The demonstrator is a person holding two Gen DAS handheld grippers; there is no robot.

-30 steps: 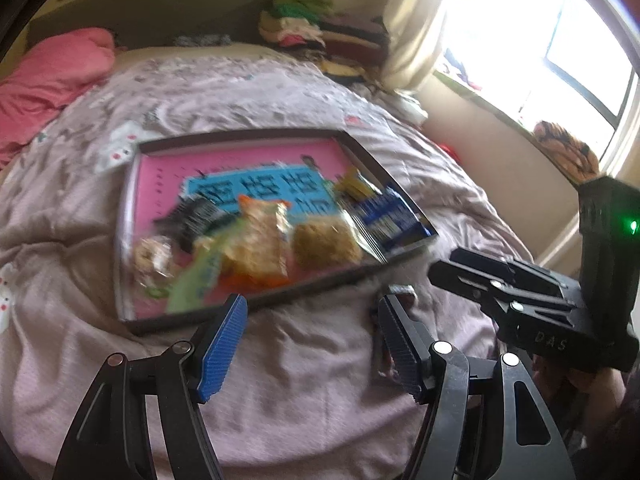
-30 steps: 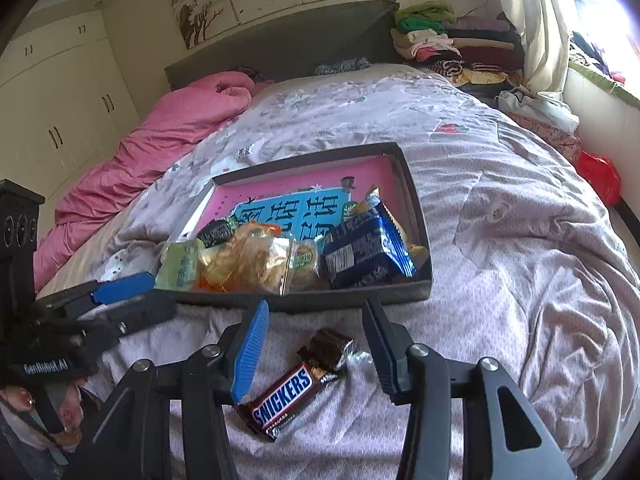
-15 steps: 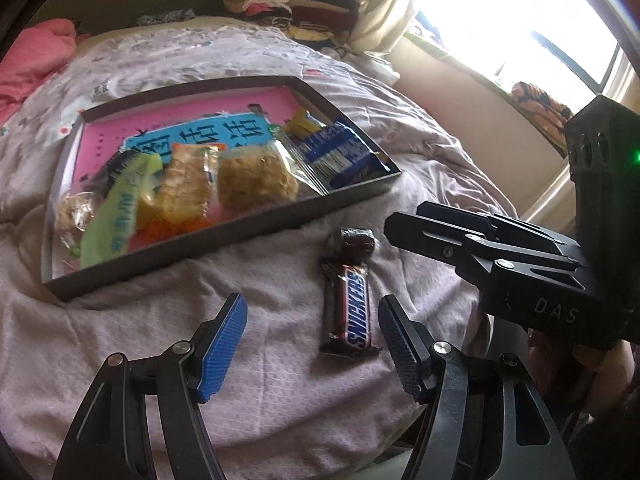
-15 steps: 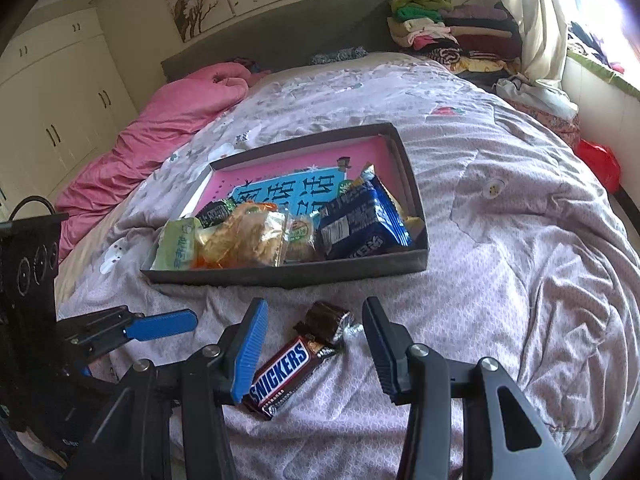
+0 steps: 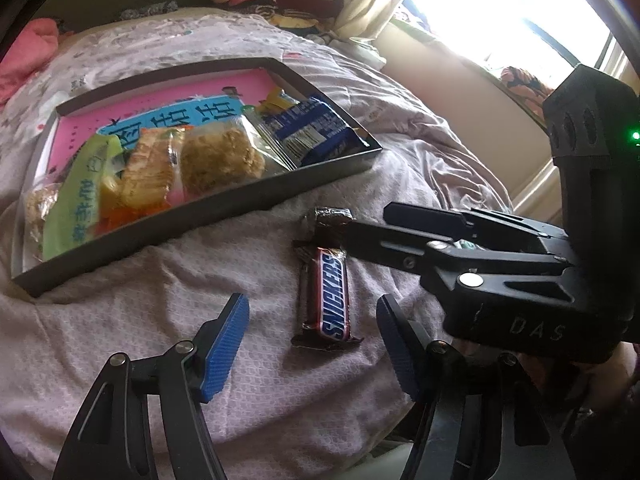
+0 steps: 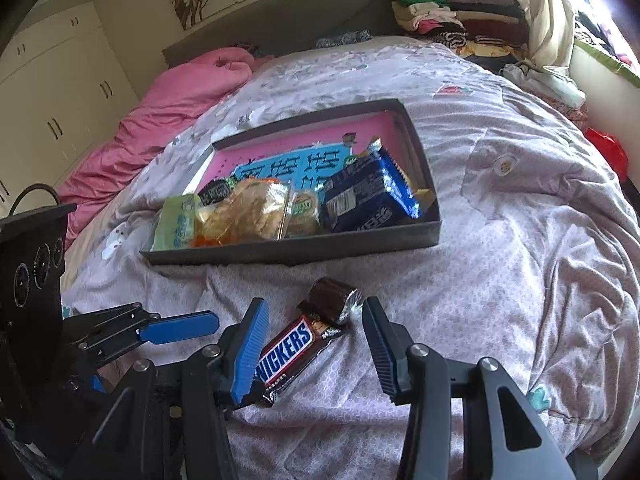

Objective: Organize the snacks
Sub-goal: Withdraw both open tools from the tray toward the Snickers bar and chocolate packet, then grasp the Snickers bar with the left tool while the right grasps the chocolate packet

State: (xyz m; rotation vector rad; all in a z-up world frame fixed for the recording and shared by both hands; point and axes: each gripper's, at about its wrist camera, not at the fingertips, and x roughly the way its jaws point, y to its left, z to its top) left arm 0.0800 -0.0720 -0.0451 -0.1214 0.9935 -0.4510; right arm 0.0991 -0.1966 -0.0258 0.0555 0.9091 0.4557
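So there's a Snickers bar (image 5: 330, 294) lying flat on the lilac quilt (image 5: 120, 320), just outside the near wall of the dark tray (image 5: 192, 224). It isn't in the tray, and a small foil-wrapped chocolate (image 5: 330, 220) sits right at its far end, touching or nearly so.

The left gripper (image 5: 312, 344) hovers over the bar with its blue-padded jaws spread. The bar lies in the gap, closer to the 3 o'clock pad, and neither pad touches it. Those jaws have just been closing in a bit, still with clear space on both sides.

The right gripper (image 6: 310, 348) comes in from about 3 o'clock in the left wrist view, jaws also apart. In its own camera the bar (image 6: 296, 350) runs diagonally between the fingers, and its lower end is tucked behind the blue pad (image 6: 250, 354) at 9 o'clock. Can't tell for sure if that pad is touching the wrapper; the other finger is clearly off it, so nothing is pinched.

Inside the tray: a blue cookie pack (image 6: 370, 196) at the 3 o'clock end, clear packets of crackers (image 6: 248, 214) in the middle, a green packet (image 6: 176, 222) at the 9 o'clock end, all bunched against the near wall over a pink sheet
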